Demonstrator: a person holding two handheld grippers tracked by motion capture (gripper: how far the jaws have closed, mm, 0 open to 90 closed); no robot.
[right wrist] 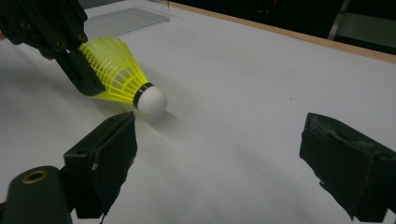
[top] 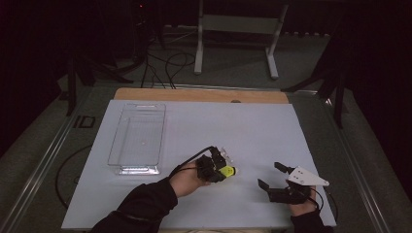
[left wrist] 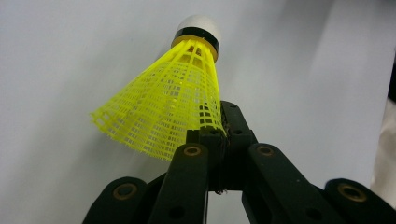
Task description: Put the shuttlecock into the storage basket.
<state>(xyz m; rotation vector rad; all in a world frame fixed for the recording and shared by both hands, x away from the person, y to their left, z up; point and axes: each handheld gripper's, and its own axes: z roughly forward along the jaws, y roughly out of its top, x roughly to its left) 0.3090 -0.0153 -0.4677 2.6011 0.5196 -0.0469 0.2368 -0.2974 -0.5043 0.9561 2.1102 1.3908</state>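
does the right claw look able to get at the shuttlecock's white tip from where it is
Probably yes: the right claw stands open with bare table between it and the shuttlecock, whose white tip juts free of the left claw gripping its skirt.

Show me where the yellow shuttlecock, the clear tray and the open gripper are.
yellow shuttlecock (left wrist: 163, 112), left gripper view, on its mesh skirt.
clear tray (top: 137, 168), high view, on its near rim.
right gripper (top: 270, 176), high view, midway between its open fingertips.
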